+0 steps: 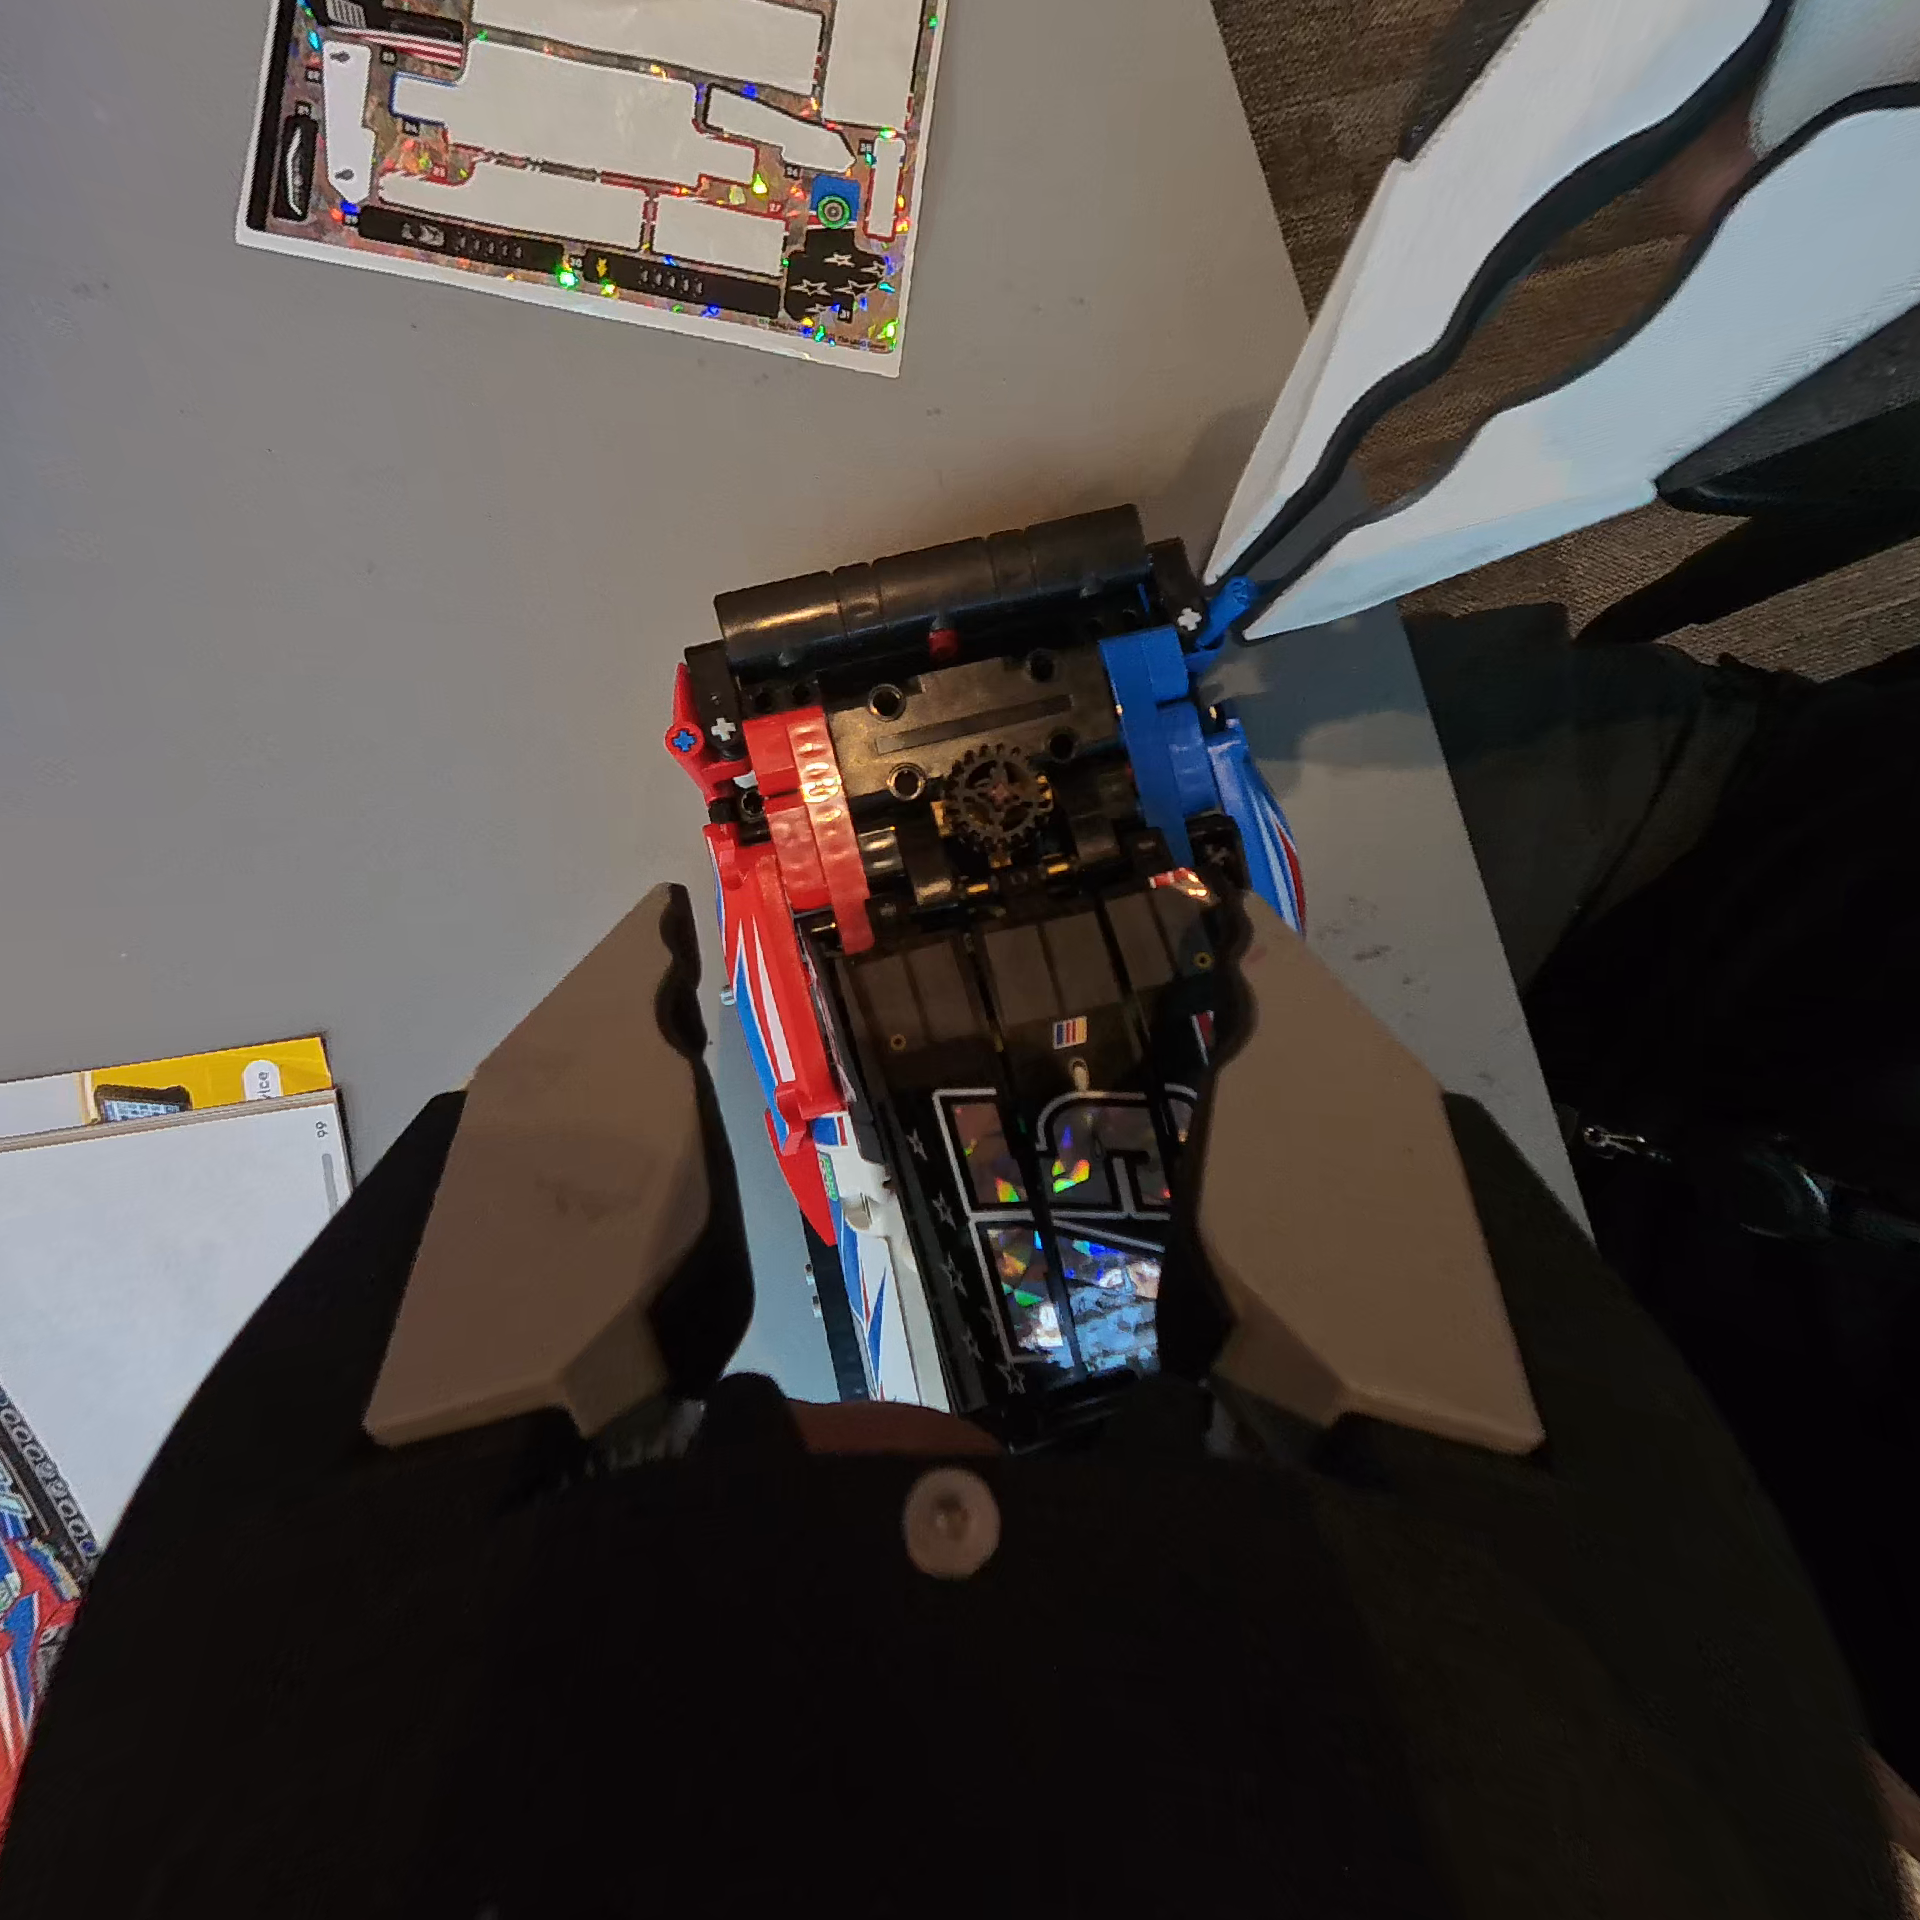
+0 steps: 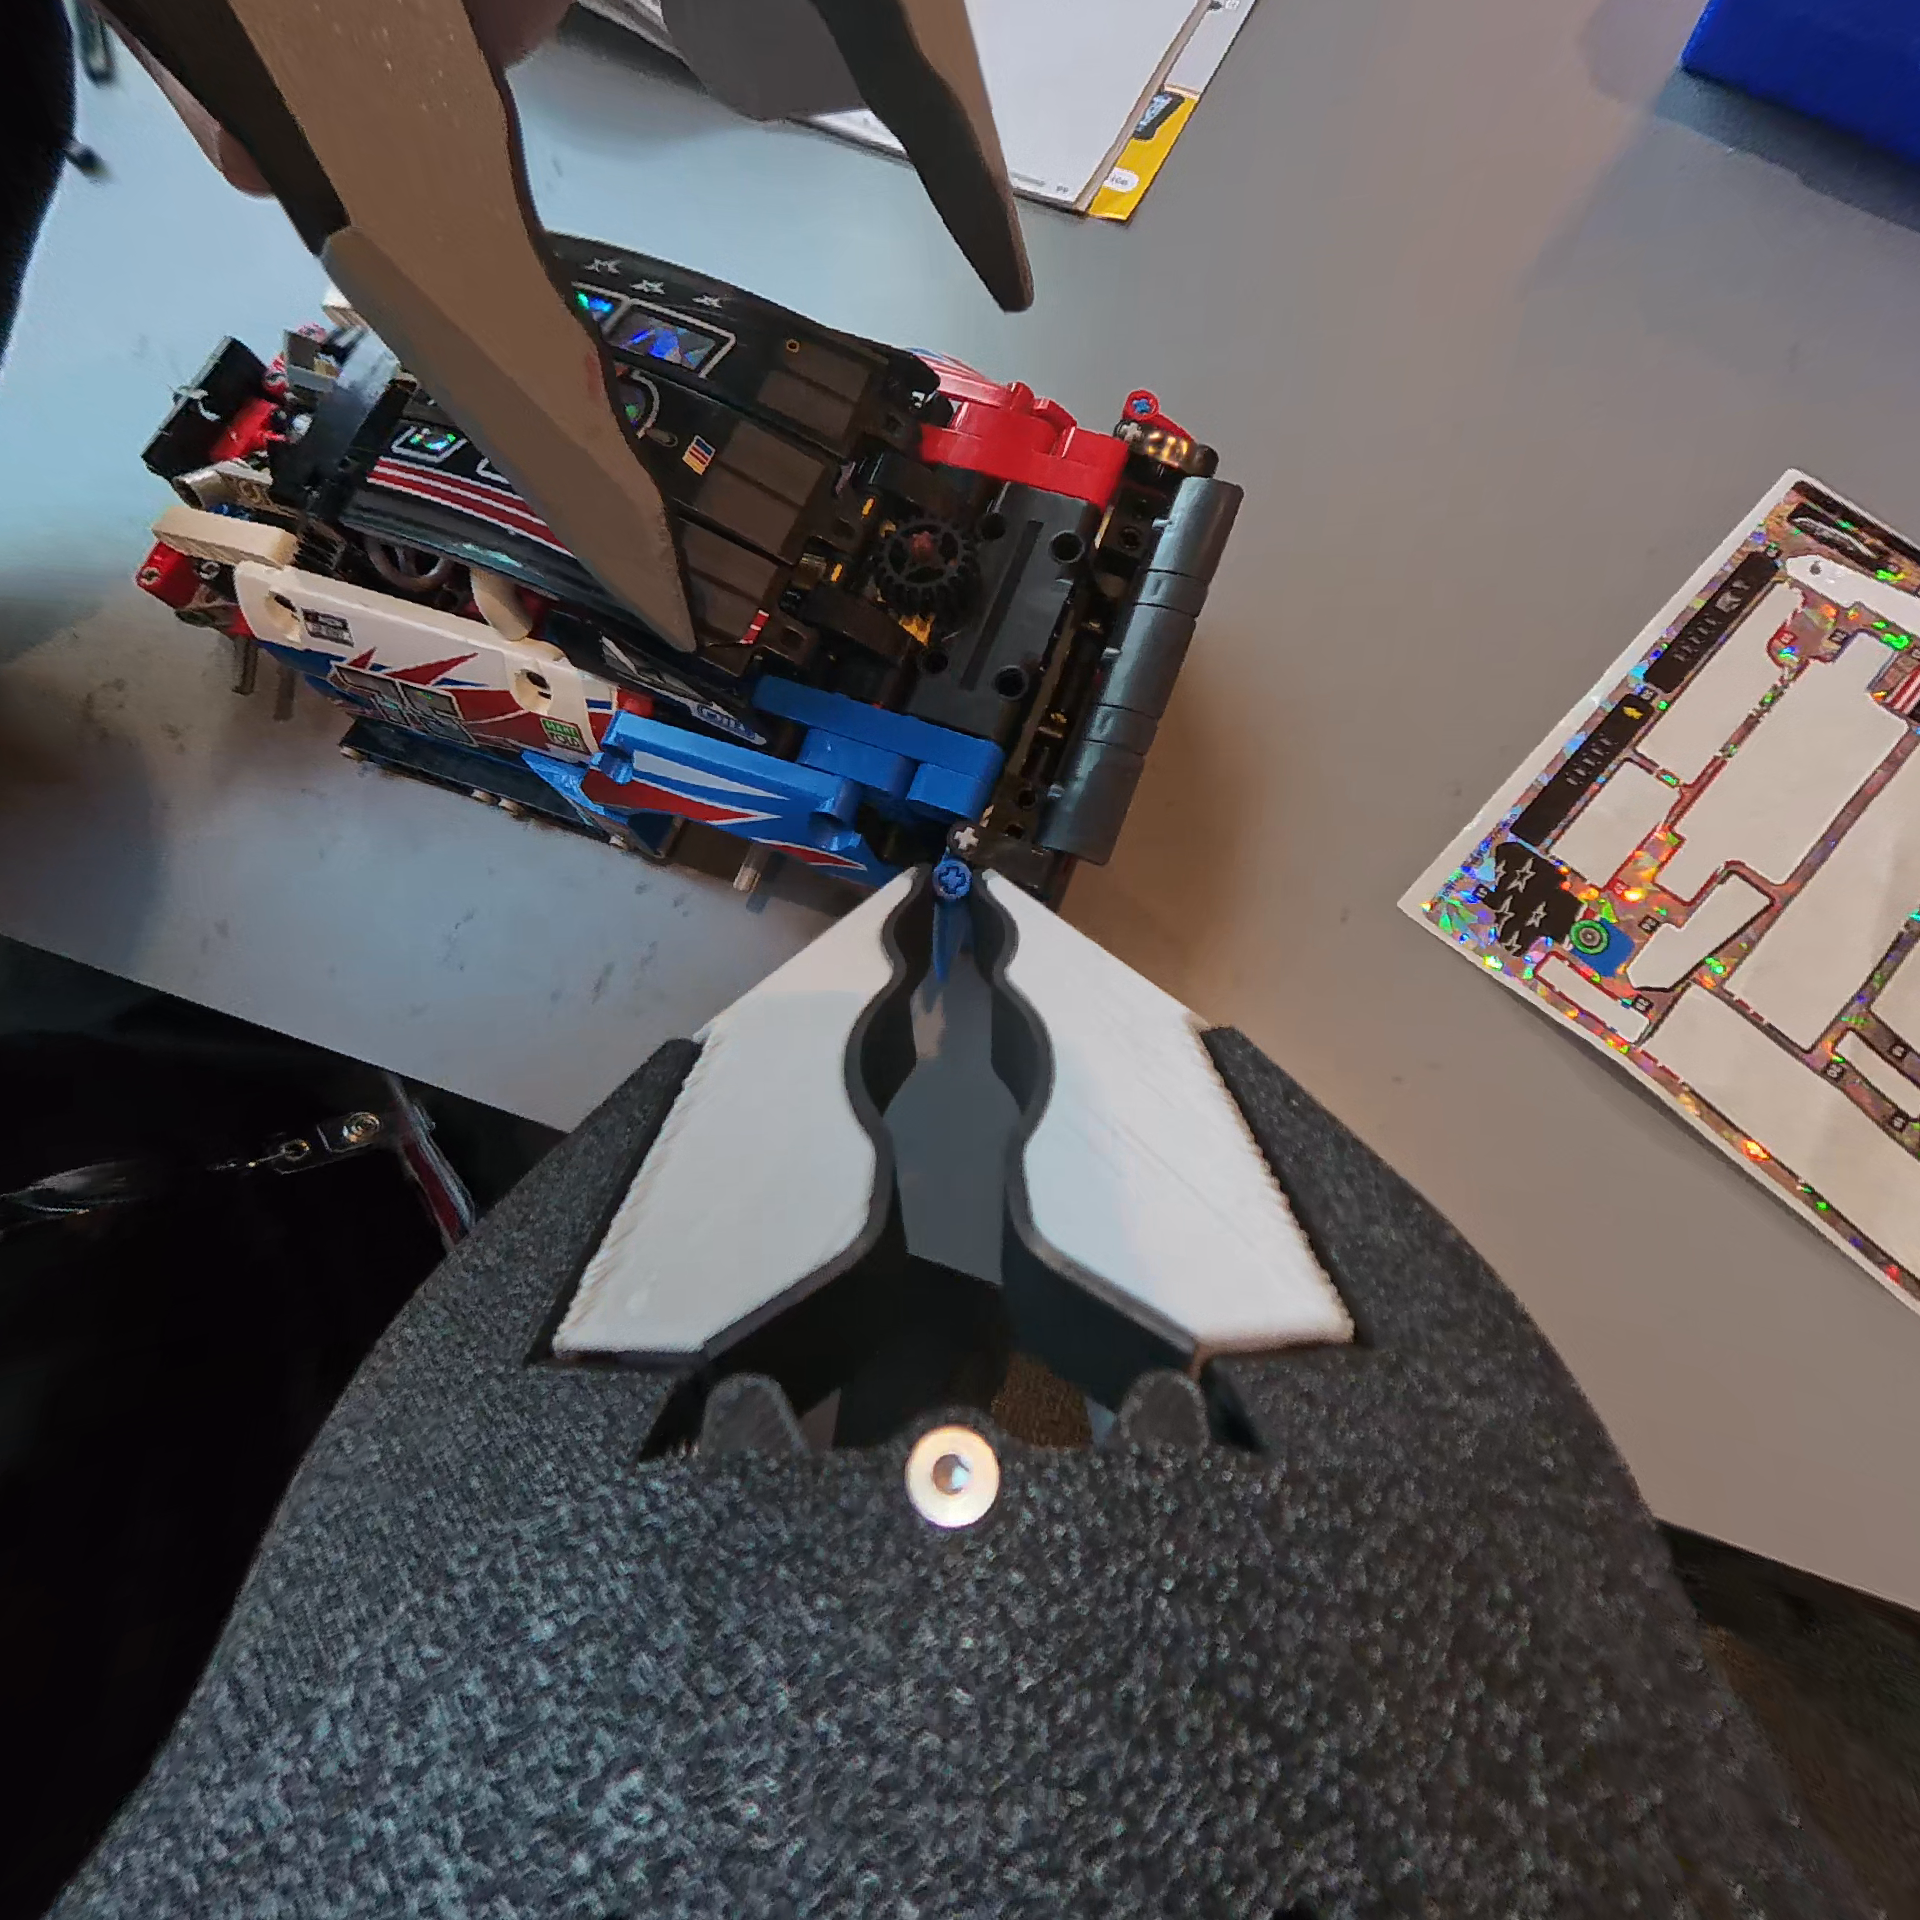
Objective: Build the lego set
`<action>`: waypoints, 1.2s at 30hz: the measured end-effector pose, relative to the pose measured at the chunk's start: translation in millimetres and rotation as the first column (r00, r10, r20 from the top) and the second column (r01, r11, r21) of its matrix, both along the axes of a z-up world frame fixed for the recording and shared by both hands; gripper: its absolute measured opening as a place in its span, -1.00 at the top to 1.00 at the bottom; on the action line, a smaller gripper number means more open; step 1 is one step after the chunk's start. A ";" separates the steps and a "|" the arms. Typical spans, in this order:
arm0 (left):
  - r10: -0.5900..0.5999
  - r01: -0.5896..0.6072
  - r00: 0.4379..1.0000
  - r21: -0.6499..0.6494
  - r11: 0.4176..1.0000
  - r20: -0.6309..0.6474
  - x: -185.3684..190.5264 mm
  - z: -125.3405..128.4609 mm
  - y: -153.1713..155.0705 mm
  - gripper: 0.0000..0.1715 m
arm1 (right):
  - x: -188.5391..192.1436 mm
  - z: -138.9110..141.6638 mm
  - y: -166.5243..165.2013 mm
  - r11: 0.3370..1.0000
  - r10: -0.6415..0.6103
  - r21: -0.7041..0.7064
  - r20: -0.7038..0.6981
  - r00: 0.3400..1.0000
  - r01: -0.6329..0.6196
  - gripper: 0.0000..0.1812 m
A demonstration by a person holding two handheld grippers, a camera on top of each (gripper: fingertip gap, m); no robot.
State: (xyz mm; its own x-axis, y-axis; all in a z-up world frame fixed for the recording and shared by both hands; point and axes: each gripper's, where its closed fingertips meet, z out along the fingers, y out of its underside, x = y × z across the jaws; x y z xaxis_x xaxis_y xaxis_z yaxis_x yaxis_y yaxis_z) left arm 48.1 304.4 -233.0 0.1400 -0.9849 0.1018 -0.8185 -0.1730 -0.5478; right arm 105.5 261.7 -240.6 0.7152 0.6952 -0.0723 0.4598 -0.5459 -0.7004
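Note:
The Lego car [image 1: 987,748], black with red and blue sides and a black rear wing, lies on the grey table [image 1: 312,623]. It also shows in the right wrist view [image 2: 966,623]. My left gripper [image 1: 961,914], with brown fingers, is open and straddles the car's body. Seen from the right wrist view, the left gripper [image 2: 844,468] has one finger [image 2: 582,499] resting on the black roof and the other clear of the car. My right gripper [image 2: 951,883], with white fingers, is shut on a small blue piece [image 2: 948,940] at the car's rear blue corner. The right gripper [image 1: 1221,601] enters the left wrist view from the upper right.
A glittery sticker sheet [image 1: 582,156] lies beyond the car; it is at the right in the right wrist view [image 2: 1714,831]. An instruction booklet [image 1: 156,1195] lies to the left. The table edge [image 1: 1455,831] runs close beside the car's blue side. A blue box [image 2: 1818,62] sits far back.

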 end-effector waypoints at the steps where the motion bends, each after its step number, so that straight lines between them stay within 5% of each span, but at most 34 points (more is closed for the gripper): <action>1: 0.000 0.000 1.000 -0.003 1.000 0.000 0.0 -0.1 -0.2 -0.12 | 0.0 -0.1 -0.3 1.000 0.003 0.000 0.026 1.000 -0.003 0.94; 9: -0.020 0.020 1.000 -0.002 1.000 -0.005 0.1 0.3 -4.5 -0.07 | -1.6 -0.9 0.5 0.999 0.011 -0.035 0.136 0.991 -0.006 0.94; 15: -0.029 0.029 1.000 -0.010 1.000 -0.005 0.0 -0.4 -6.4 -0.04 | -2.8 -1.8 -0.7 0.993 -0.013 -0.120 0.030 0.999 0.017 0.94; 19: -0.048 0.048 0.999 0.019 0.999 0.000 3.3 1.3 -5.4 0.00 | -5.2 -2.2 0.4 0.994 0.094 -0.080 0.181 0.979 -0.081 0.94; 23: -0.103 0.105 0.994 -0.046 0.993 0.029 10.2 0.2 -20.1 0.33 | -8.5 -2.9 1.8 0.985 0.167 -0.084 0.272 0.948 -0.149 0.94; 26: -0.098 0.098 0.995 -0.008 0.995 0.012 14.5 -1.2 -15.5 0.29 | -9.7 -3.0 4.5 0.981 0.178 -0.123 0.288 0.941 -0.148 0.93; 31: -0.226 0.182 0.956 0.226 0.957 0.185 46.3 26.2 -15.2 0.76 | -10.5 -2.5 8.0 0.987 0.127 -0.124 0.179 0.976 -0.106 0.93; 36: -0.356 0.318 0.931 0.300 0.899 0.081 47.7 3.9 -27.3 0.99 | -10.3 -2.1 8.9 0.984 0.173 -0.072 0.136 0.975 -0.165 0.93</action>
State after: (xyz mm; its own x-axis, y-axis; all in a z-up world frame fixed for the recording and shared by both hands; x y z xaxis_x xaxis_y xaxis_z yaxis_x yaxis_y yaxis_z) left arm 95.8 277.1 -229.1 -0.2013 -0.9615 -0.1871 -0.7184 0.2748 -0.6391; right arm 95.2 270.6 -242.7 0.5936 0.8044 -0.0246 0.6408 -0.4910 -0.5902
